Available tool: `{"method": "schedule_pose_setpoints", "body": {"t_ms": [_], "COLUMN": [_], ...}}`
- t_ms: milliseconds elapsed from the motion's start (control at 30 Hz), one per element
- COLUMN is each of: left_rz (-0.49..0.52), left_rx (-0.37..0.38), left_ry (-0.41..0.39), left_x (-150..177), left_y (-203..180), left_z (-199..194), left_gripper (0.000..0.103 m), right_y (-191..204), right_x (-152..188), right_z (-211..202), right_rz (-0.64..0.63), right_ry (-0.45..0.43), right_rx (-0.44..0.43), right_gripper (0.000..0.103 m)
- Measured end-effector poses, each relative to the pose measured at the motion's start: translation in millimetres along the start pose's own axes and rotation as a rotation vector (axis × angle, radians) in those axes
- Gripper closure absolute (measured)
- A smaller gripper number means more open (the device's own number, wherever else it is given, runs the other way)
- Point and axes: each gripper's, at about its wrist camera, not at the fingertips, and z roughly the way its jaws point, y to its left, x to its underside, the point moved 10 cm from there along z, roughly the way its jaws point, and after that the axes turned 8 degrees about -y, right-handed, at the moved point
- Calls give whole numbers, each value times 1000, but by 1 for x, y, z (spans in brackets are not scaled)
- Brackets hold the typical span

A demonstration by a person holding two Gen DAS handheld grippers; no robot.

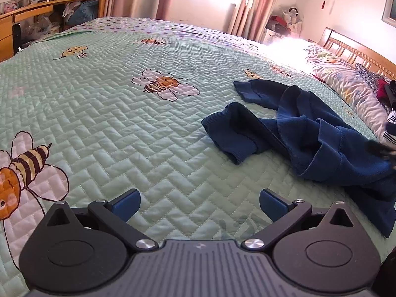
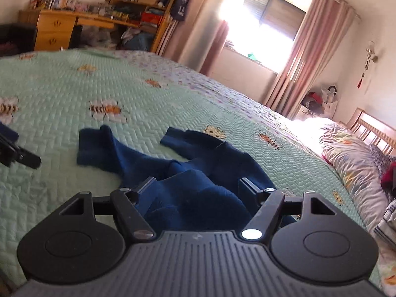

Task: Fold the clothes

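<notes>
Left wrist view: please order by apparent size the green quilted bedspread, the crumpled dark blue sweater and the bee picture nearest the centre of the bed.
1. Green quilted bedspread, largest.
2. Crumpled dark blue sweater.
3. Central bee picture, smallest; it lies farther from the camera, but the gap is clear.

Both wrist views low over bed [image 1: 104,113], sharing sweater [image 1: 309,133]
</notes>
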Motion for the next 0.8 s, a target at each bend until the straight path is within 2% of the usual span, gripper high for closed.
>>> {"method": "schedule_pose_setpoints", "body": {"t_ms": [100, 233, 267, 300, 333, 400, 600, 667, 800], "left_rz": [31, 45, 44, 43, 44, 45, 54, 69, 107], "left_rx": [1, -2, -2, -2, -3, -11, -28, -33, -40], "left_ry": [7, 12, 18, 24, 30, 33, 28, 30, 49], "left_x": [2, 3, 3, 4, 4, 4, -1, -2, 2], "left_y": [-4, -5, -5, -5, -5, -5, -17, -26, -49], "left_z": [2, 4, 5, 6, 7, 7, 1, -2, -6], "left_gripper": [1, 1, 1, 1, 1, 1, 1, 1, 1], "right_y": [5, -5, -7, -10, -13, -21, -56, -67, -77], "right_x": [17, 34, 38, 43, 49, 56, 69, 79, 116], "right_z": [39, 66, 70, 73, 73, 63, -10, -35, -71], "right_rz": [-61, 9, 40, 73, 110, 186, 456, 515, 551], "right_ry": [98, 129, 150, 169, 183, 172, 138, 153, 225], "right_rx": [47, 82, 71, 61, 53, 41, -6, -33, -68], "right_gripper": [30, 32, 54, 86, 91, 92, 93, 93, 93]}}
